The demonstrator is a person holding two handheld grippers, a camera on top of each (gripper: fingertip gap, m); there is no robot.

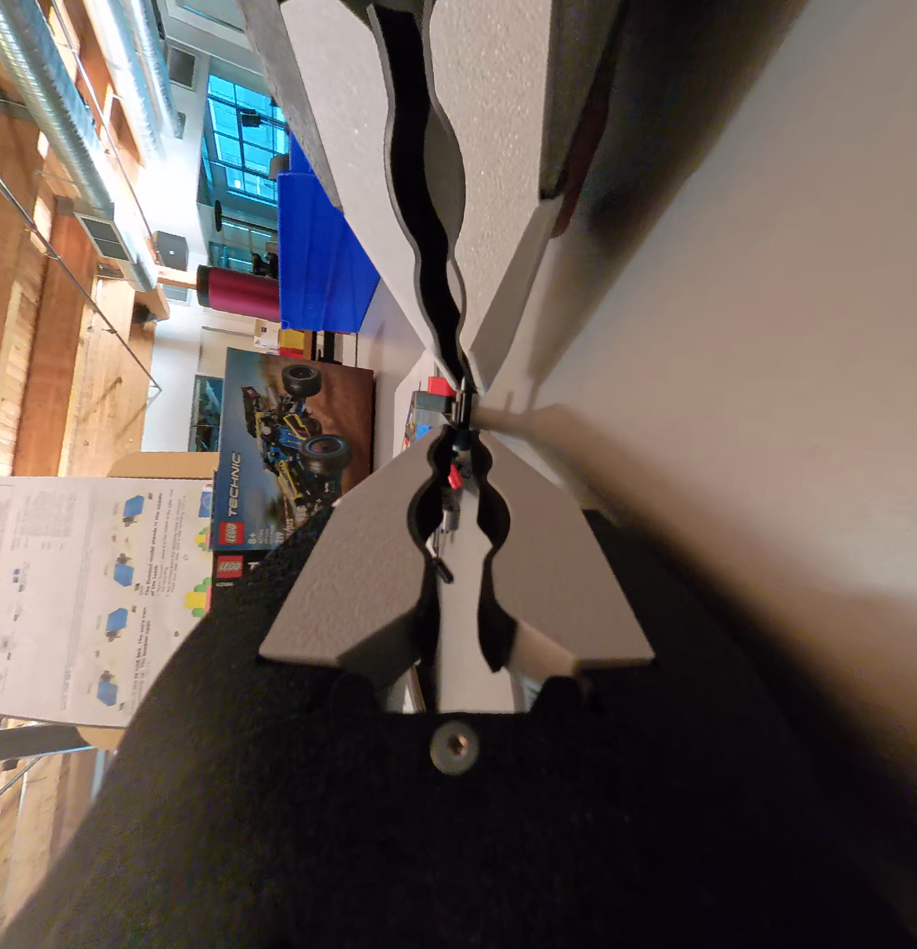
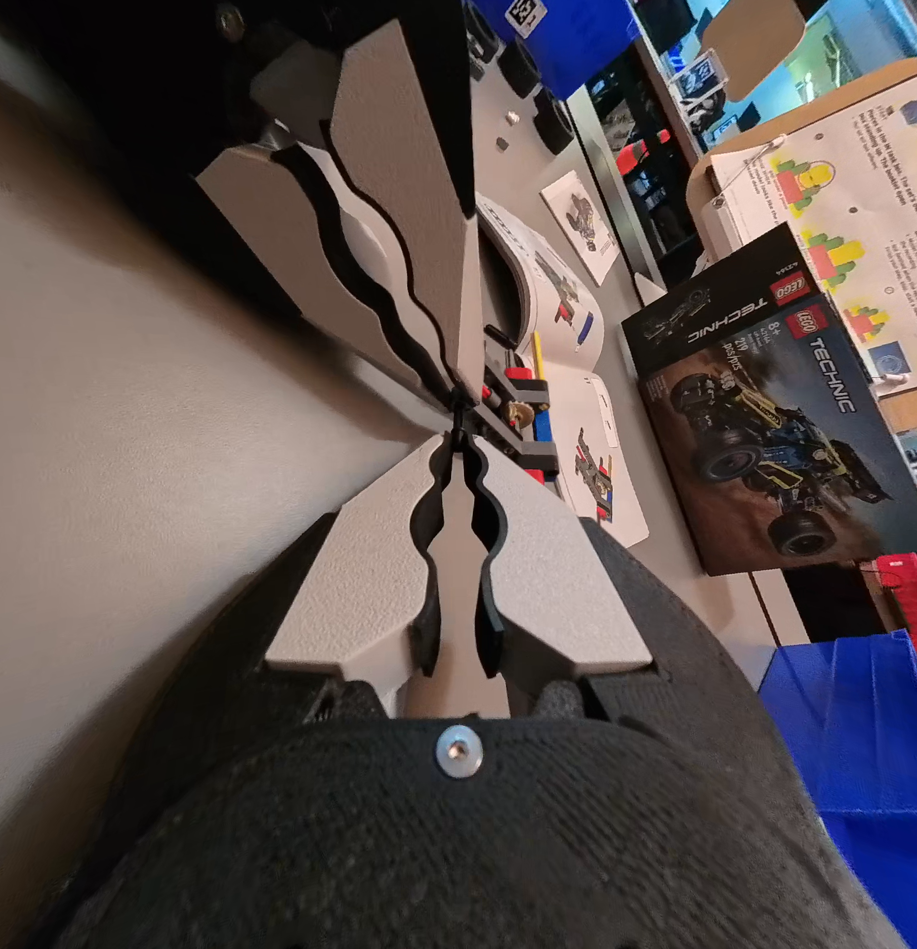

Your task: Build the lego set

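The left gripper (image 1: pixel 459 447) and right gripper (image 2: pixel 456 436) meet tip to tip over the desk (image 2: pixel 667 544), both nearly closed. Each pinches a small dark part at its tips; whether it is one shared piece cannot be told. The partly built model (image 2: pixel 523 411), grey with red and blue bits, sits just at 2 o'clock of the right tips, beside the open booklet (image 2: pixel 590 462). The box (image 2: pixel 785 426) stands at 3 o'clock.
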